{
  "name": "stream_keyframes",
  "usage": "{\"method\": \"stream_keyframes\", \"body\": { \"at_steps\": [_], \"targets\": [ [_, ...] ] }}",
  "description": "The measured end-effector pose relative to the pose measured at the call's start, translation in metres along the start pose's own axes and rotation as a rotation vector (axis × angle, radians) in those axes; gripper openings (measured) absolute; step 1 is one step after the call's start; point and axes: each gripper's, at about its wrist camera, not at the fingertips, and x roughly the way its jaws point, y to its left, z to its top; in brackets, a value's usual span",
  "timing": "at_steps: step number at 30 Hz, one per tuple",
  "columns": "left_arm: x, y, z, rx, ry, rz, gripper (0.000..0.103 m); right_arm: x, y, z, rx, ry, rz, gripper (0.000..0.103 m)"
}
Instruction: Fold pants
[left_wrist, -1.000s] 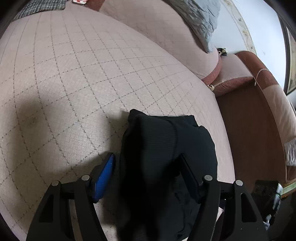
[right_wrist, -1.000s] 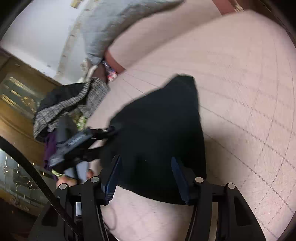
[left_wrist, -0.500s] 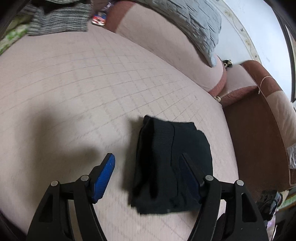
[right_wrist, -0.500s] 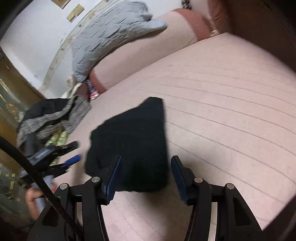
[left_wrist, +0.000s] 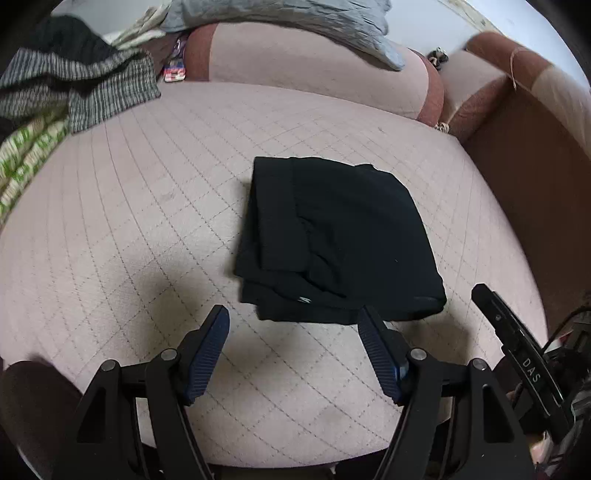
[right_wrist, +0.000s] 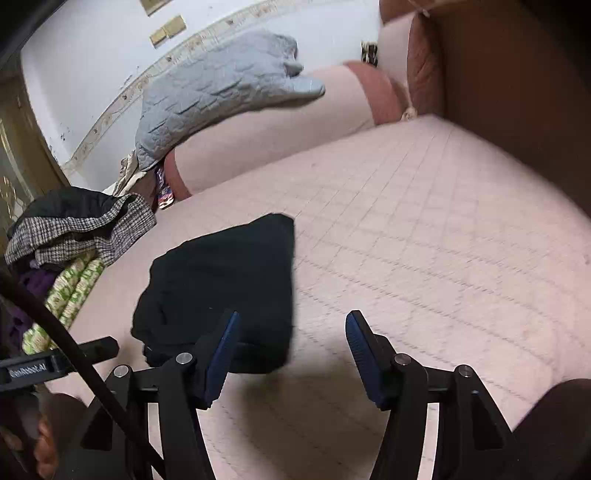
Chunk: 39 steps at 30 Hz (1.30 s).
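Observation:
The black pants (left_wrist: 332, 240) lie folded into a compact rectangle on the pink quilted cushion (left_wrist: 147, 221). They also show in the right wrist view (right_wrist: 229, 280). My left gripper (left_wrist: 293, 328) is open and empty, held above the cushion just in front of the pants' near edge. My right gripper (right_wrist: 291, 328) is open and empty, with its left finger (right_wrist: 221, 343) over the pants' near corner and the pants to its left. Part of the right gripper (left_wrist: 517, 350) shows at the right edge of the left wrist view, and the left gripper's body (right_wrist: 55, 362) shows at the left edge of the right wrist view.
A pile of clothes with a grey checked garment (left_wrist: 74, 88) and a green patterned cloth (left_wrist: 26, 162) lies at the cushion's left end. A grey quilted blanket (right_wrist: 221, 88) drapes over the sofa back (left_wrist: 314, 81). A brown armrest (left_wrist: 535, 166) bounds the right side.
Both grippers have pulled back and up from the pants, which now lie free on the cushion. More of the sofa and the clothes pile has come into view.

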Motion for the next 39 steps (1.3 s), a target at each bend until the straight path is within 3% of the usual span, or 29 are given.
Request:
{"method": "stream_keyframes", "body": {
  "at_steps": [6, 17, 25, 39],
  "targets": [
    [-0.015, -0.034, -0.005, 0.074, -0.035, 0.105, 0.071, -0.009, -0.026, -0.006, 0.045, -0.016, -0.009, 0.067],
    [-0.032, -0.068, -0.012, 0.144, -0.078, 0.177, 0.072, -0.003, -0.072, -0.007, 0.172, 0.019, 0.003, 0.067],
    [-0.013, -0.069, -0.006, 0.178, -0.054, 0.147, 0.072, 0.005, -0.057, -0.011, 0.085, 0.021, -0.061, 0.067],
    [0.011, -0.002, -0.001, 0.056, -0.006, 0.034, 0.072, 0.023, -0.018, -0.026, -0.061, 0.096, -0.224, 0.068]
  ]
}}
